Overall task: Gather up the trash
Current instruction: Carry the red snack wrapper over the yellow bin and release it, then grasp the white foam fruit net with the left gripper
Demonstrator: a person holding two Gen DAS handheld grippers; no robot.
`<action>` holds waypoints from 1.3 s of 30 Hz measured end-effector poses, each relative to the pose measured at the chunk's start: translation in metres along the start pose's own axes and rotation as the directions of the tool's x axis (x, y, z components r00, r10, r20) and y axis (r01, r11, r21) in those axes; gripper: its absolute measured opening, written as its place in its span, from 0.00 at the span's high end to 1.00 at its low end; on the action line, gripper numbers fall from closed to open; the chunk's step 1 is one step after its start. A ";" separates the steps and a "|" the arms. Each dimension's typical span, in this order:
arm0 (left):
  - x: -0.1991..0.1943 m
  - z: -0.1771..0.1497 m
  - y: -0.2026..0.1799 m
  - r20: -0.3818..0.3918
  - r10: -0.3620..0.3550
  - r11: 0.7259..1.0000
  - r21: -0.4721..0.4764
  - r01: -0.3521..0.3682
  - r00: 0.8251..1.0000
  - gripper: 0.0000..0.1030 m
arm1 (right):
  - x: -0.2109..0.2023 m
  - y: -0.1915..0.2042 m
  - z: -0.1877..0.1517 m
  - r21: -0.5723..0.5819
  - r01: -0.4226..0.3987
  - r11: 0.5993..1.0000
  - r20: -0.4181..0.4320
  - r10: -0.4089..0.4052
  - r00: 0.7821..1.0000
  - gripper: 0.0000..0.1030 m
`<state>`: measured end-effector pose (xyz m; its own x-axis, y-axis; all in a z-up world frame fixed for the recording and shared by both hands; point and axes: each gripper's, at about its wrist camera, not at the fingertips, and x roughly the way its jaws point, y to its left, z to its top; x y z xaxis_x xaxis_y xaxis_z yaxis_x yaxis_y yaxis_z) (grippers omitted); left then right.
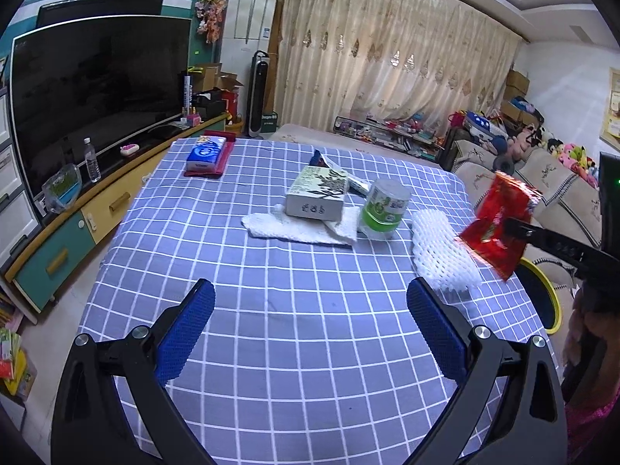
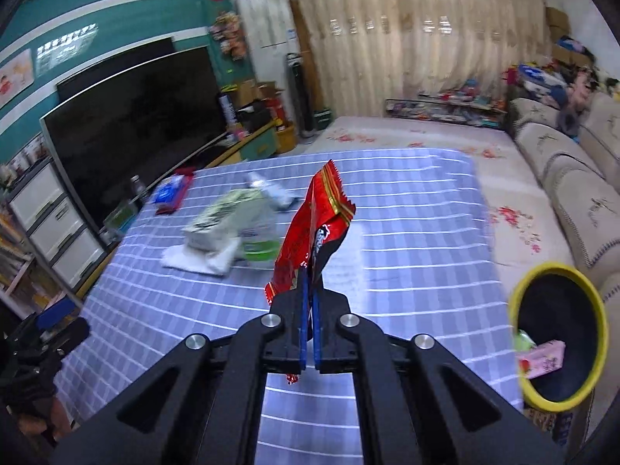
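My right gripper is shut on a red snack wrapper and holds it upright above the right side of the table; the wrapper also shows in the left wrist view. A black bin with a yellow rim stands right of the table with a pink packet and a green scrap inside. My left gripper is open and empty above the near part of the checked tablecloth. On the table lie a white foam net, a green-labelled plastic cup, a green-patterned box and white foam sheets.
A blue tissue pack on a red cloth lies at the table's far left. A TV on a low cabinet stands to the left. A sofa runs along the right, behind the bin. The right wrist view is motion-blurred.
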<state>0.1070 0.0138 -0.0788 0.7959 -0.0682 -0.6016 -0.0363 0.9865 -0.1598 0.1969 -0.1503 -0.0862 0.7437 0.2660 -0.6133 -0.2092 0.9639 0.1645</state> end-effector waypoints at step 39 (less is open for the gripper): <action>0.084 0.001 -0.136 -0.178 -0.119 0.976 0.159 0.148 0.977 0.05 | 0.008 -0.275 -0.089 0.276 0.440 0.854 -0.167 -0.408 0.898 0.51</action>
<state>0.1797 -0.1263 -0.1068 0.6742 -0.2108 -0.7079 0.1782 0.9765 -0.1210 0.2040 -0.4140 -0.2046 0.6471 -0.1558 -0.7463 0.3238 0.9424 0.0840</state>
